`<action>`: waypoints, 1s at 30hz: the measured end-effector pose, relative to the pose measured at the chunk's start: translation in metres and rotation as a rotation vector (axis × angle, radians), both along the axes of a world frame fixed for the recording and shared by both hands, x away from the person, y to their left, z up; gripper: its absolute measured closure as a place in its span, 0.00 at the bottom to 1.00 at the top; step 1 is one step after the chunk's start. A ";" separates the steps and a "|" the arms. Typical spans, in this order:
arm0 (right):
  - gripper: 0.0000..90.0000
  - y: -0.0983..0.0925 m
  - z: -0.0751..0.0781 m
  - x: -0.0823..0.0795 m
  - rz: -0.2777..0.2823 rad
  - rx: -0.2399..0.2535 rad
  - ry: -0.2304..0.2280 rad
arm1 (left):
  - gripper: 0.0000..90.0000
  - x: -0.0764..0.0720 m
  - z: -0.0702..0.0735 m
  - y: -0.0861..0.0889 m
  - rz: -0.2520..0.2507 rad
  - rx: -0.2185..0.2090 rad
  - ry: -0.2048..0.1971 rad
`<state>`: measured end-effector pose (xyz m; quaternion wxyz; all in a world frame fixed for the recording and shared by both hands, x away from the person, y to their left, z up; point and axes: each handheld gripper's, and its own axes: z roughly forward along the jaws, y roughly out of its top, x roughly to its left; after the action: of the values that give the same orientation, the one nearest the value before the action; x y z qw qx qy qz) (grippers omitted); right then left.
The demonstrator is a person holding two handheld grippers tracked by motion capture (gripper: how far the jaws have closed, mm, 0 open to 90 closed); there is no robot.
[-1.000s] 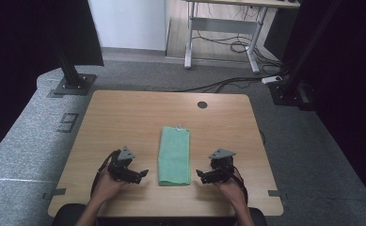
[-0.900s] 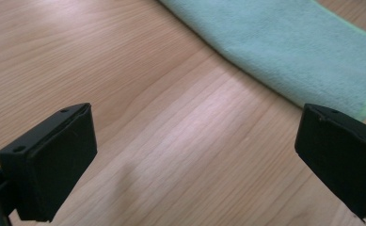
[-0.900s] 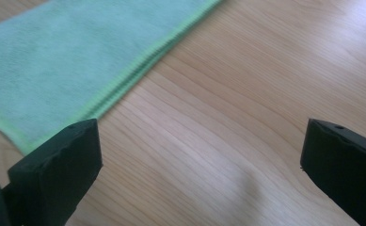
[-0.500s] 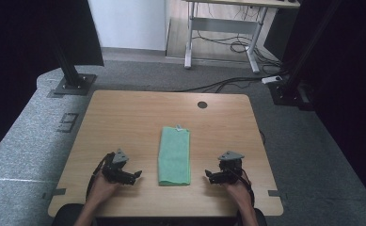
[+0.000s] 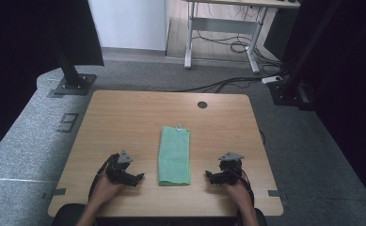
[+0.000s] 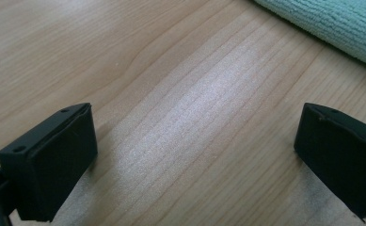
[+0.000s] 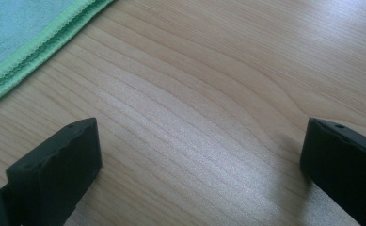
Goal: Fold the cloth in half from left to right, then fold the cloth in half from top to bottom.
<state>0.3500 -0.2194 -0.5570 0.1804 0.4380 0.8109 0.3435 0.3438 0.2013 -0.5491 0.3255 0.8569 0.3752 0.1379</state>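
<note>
Green terry cloth, folded into a long strip, lies flat in the middle of the wooden table in the high view, with the left tool near its left edge and the right tool near its right, both apart from it. Through the left gripper view, the jaws stand spread over bare wood, the cloth at the upper right. Through the right gripper view, the jaws stand wide too, the cloth's stitched edge at the upper left.

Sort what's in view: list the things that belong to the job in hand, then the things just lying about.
Job in hand:
green towel
left claw, open
right claw, open
table

Lying about:
desk frame
cables on the floor
</note>
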 end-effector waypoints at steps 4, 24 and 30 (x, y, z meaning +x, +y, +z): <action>0.00 0.000 0.000 0.000 0.000 0.000 0.000 | 0.00 0.000 0.000 0.000 0.001 0.002 0.000; 0.00 0.006 0.001 0.001 -0.013 -0.004 0.011 | 0.00 0.001 0.000 -0.003 0.020 0.001 0.000; 0.00 0.016 0.003 -0.001 0.018 0.014 0.020 | 0.00 0.004 0.003 -0.016 -0.002 -0.002 -0.009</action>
<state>0.3494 -0.2030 -0.5542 0.1662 0.4354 0.8142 0.3462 0.3474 0.1854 -0.5464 0.3280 0.8563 0.3730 0.1412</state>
